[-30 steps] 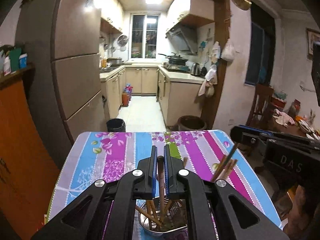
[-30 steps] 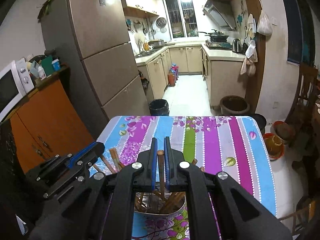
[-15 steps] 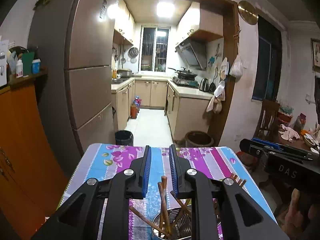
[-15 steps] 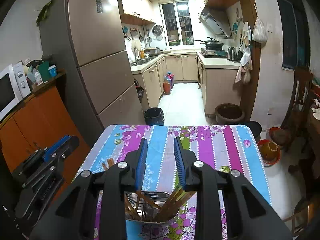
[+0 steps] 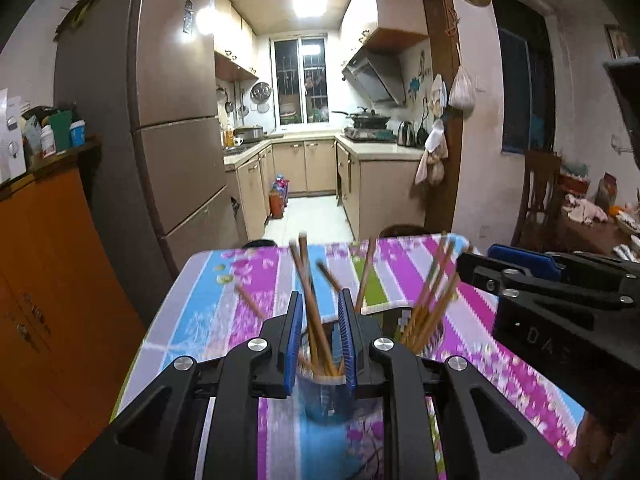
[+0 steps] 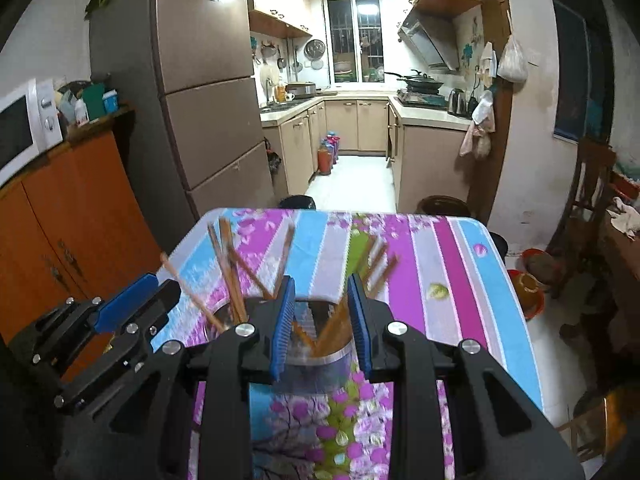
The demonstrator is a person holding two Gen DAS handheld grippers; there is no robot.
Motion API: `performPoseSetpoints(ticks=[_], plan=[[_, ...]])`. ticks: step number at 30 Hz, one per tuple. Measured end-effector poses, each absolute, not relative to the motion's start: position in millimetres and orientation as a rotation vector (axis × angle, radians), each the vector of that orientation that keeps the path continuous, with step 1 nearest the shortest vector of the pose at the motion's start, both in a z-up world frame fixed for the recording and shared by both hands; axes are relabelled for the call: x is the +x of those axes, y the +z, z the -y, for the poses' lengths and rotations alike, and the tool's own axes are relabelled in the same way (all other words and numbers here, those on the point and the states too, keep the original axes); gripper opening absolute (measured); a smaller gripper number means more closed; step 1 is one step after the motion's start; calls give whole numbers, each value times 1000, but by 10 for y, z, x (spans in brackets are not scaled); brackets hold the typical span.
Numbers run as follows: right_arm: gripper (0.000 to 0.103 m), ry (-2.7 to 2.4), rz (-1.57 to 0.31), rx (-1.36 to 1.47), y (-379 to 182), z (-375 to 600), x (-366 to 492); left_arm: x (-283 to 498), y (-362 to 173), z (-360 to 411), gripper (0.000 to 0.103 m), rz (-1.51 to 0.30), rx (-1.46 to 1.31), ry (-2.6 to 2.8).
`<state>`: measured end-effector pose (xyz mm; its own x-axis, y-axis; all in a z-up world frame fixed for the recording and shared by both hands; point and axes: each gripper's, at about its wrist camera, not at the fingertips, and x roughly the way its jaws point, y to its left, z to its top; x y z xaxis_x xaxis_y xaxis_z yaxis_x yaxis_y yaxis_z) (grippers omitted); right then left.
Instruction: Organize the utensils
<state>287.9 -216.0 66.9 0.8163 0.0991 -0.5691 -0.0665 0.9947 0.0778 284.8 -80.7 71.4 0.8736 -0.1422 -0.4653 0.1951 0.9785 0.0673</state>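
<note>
A round metal utensil holder (image 6: 320, 354) stands on the striped floral tablecloth (image 6: 452, 280), with several brown chopsticks (image 6: 226, 268) leaning out of it at all angles. It also shows in the left wrist view (image 5: 326, 398), where chopsticks (image 5: 310, 296) rise between my fingers without being gripped. My left gripper (image 5: 320, 342) is open and empty just behind the holder. My right gripper (image 6: 320, 324) is open and empty, also just behind the holder. Each gripper shows in the other's view: the right (image 5: 532, 276) and the left (image 6: 120, 312).
The table's far edge (image 6: 340, 212) faces a kitchen aisle with a dark bin (image 6: 296, 202) and a brown pot (image 6: 444, 205). A fridge (image 6: 208, 92) and an orange cabinet (image 6: 72, 224) stand to the left. A wooden chair (image 6: 592, 200) stands to the right.
Both grippers opened, letting go of a chopstick each into the holder, then drew back and lower. The chopsticks now stand loose in the holder.
</note>
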Motion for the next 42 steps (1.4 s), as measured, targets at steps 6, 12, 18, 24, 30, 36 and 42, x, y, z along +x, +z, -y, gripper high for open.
performPoseSetpoints(ticks=[6,12,18,24,30,36,42], plan=[[26,89,-628,40,369,2140,2499,2486,414,699,20,-490,114,-153],[26,115,-641,17,87,2123,2085,2150,264,545,23,-494,108,-144],[30,132,-618,3,-92,2113,1667,1733,90,466,28,-492,127,-147],[33,128,-584,-20,-230,2118,1212,1287,-127,433,33,-491,135,-157],[48,96,-537,-40,-370,2074,848,970,-266,405,33,-500,77,-207],[62,63,-509,-75,-503,1985,612,699,-322,451,33,-486,82,-198],[79,-7,-478,-58,-659,2022,328,571,-381,414,51,-504,100,-121]])
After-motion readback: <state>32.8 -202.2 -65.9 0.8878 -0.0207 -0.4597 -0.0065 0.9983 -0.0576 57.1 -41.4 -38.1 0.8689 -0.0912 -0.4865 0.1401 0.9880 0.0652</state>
